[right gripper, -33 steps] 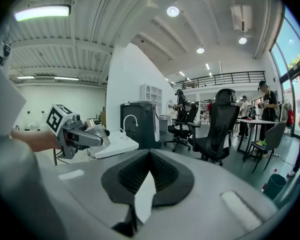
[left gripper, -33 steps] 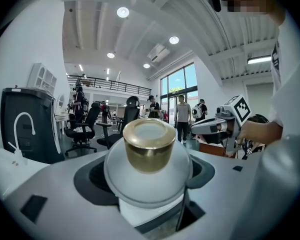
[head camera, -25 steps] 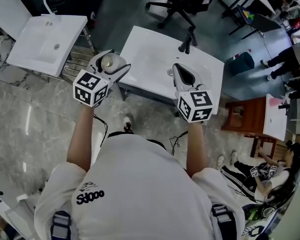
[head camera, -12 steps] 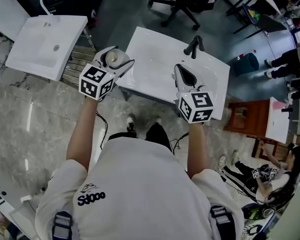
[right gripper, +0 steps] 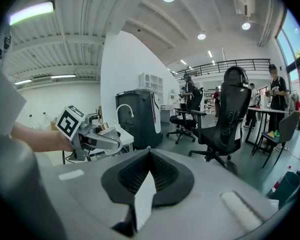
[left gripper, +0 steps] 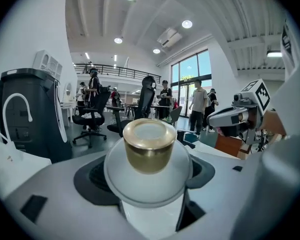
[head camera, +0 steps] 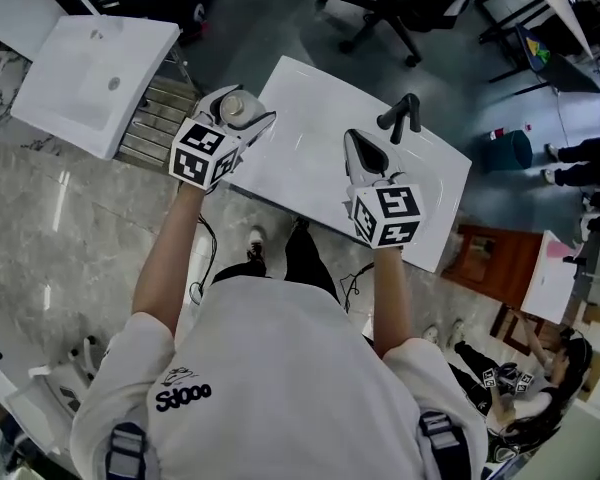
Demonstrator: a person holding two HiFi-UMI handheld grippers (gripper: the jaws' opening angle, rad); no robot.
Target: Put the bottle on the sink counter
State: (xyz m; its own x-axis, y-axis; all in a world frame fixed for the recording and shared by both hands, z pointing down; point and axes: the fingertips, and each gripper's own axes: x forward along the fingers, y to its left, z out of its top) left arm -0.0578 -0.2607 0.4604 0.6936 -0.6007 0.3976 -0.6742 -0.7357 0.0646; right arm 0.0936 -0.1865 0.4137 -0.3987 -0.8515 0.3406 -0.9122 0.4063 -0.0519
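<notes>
A white bottle [head camera: 234, 108] with a gold cap [left gripper: 149, 144] stands upright between the jaws of my left gripper [head camera: 242, 108], which is shut on its body. The bottle hangs over the near left corner of the white sink counter [head camera: 310, 163]. In the left gripper view the cap and the bottle's round white shoulder fill the middle. My right gripper [head camera: 352, 140] hovers over the counter's basin to the right, shut with nothing in it. In the right gripper view its jaws meet at the tips [right gripper: 149, 154], and the left gripper [right gripper: 92, 136] shows at the left.
A black faucet [head camera: 400, 118] stands at the counter's far side. A second white sink [head camera: 90, 68] sits to the left, with a metal rack [head camera: 155, 123] between the two. Office chairs [head camera: 380, 8], a teal bin [head camera: 508, 150] and people fill the room beyond.
Both grippers have moved forward toward the sink counter. The left one, with the bottle in it, has gone from beside the counter's left edge to over its corner.
</notes>
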